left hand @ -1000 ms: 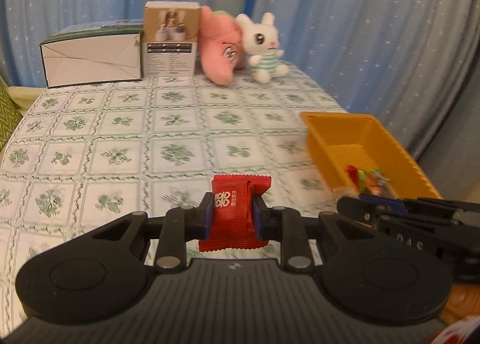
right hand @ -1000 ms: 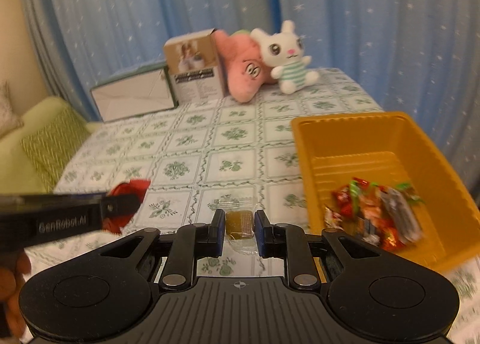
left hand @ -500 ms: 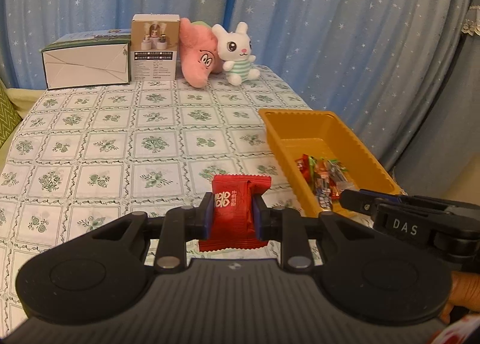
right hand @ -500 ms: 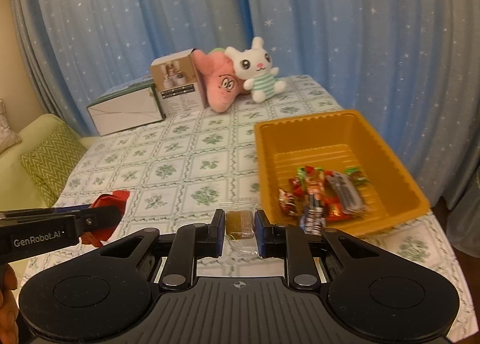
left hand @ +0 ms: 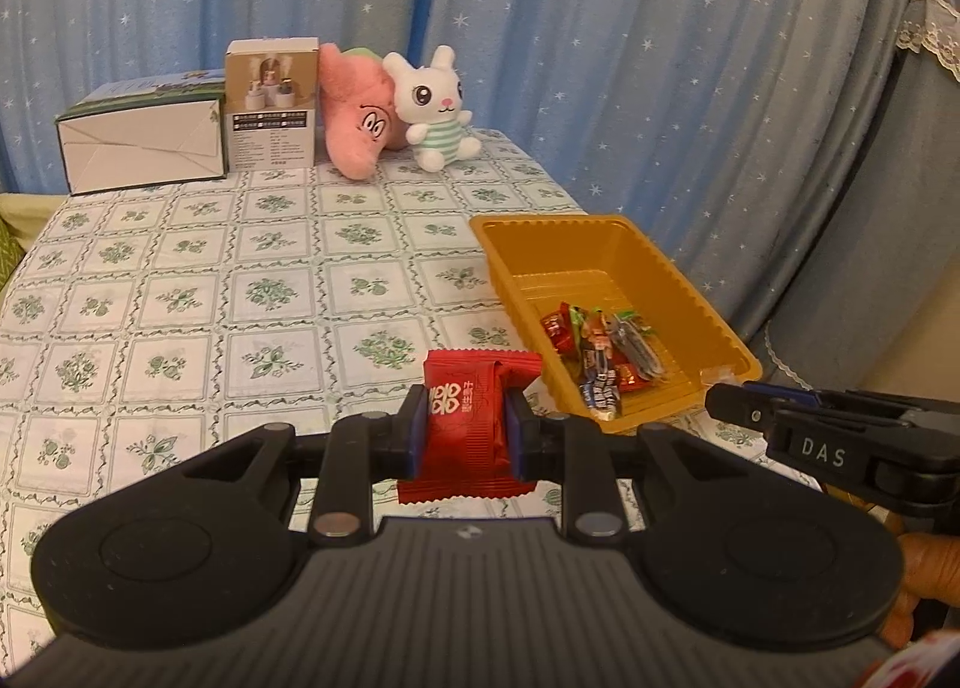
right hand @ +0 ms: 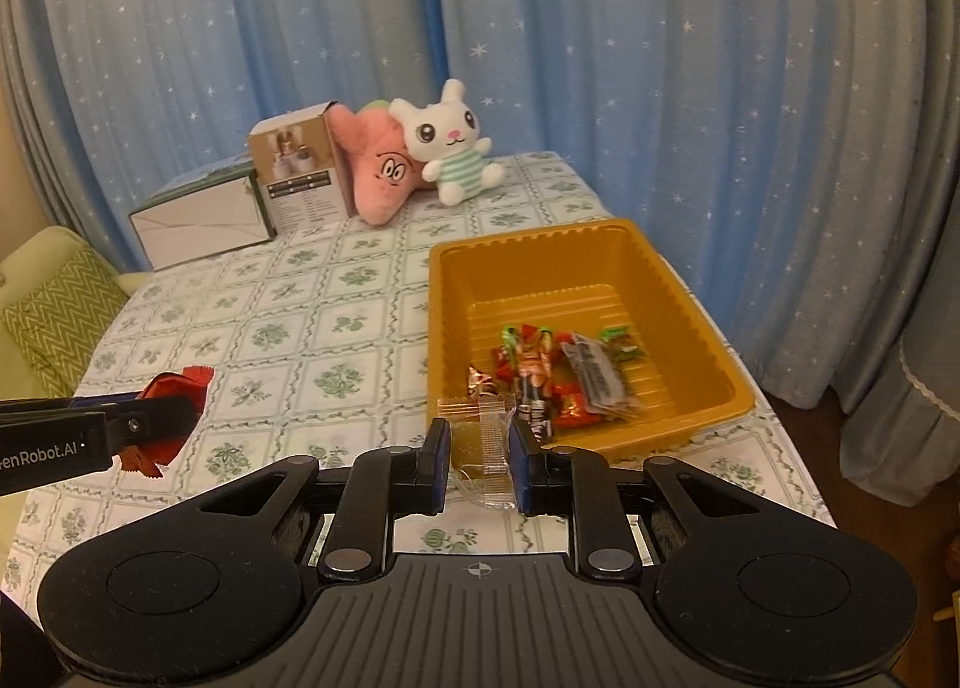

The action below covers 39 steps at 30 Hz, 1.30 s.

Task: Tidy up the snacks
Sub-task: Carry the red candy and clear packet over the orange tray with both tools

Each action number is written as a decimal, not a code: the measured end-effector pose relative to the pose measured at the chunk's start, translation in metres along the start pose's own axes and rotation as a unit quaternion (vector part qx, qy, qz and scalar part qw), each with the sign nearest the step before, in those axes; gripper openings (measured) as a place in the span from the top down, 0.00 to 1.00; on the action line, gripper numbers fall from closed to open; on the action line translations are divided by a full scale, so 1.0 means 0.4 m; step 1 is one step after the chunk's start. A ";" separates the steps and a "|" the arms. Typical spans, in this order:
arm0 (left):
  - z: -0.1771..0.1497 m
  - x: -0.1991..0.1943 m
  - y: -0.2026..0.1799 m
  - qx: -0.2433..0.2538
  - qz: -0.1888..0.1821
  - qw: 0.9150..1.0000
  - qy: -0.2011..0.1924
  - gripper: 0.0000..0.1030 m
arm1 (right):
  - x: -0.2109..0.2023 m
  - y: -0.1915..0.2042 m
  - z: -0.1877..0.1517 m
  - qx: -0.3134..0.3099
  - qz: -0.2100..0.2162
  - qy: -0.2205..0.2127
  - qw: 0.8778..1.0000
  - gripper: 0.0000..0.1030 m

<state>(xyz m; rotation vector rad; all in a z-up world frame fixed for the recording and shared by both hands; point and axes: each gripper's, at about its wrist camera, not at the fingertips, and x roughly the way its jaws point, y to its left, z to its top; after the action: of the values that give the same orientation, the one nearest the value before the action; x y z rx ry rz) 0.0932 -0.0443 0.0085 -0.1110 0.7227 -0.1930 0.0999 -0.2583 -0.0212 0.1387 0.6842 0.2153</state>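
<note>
My left gripper (left hand: 465, 431) is clamped on a red snack packet (left hand: 473, 425), both pads pressing its sides, packet upright w/ crimped ends sticking out above & below the fingers. In the right wrist view I see the same gripper from the side at the left edge, red wrapper poking out past its tip, held above the tablecloth (left hand: 180, 292). My right gripper (right hand: 479, 457) is closed on a small clear-wrapped snack (right hand: 480, 442) w/ a brownish piece inside; the wrapper's top edge sits between the pads, and the snack is up off the table, just in front of the near-left corner of the orange tray (right hand: 690, 316). From the left cam the right gripper shows at the right edge, near the tray's near end. The tray sits on the right side of the table and already has a pile of wrapped candies (right hand: 558, 376) in its near half: red, green, silver & dark wrappers, bunched together; far half bare. At the back of the table, well apart from the tray: a white box (left hand: 141, 148) lying flat, a brown-and-white product box (left hand: 271, 103) standing just beside it, a pink plush (left hand: 357, 118) leaning against that box, and a white bunny plush (left hand: 435, 109) touching the pink one. Blue star-print curtains (left hand: 630, 58) behind it all. Green-patterned cushion (right hand: 54, 304) off the table's left side in the right cam.
</note>
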 end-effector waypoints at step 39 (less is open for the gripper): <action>0.127 0.176 -0.171 0.042 -0.039 0.998 0.005 0.77 | 0.062 -0.171 0.100 0.021 -0.035 -0.019 0.999 0.79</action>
<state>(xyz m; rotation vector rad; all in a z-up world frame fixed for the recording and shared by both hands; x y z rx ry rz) 0.1693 -0.1244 0.0124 -0.0588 0.7206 -0.2979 0.1546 -0.3206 -0.0192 0.1593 0.6548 0.1316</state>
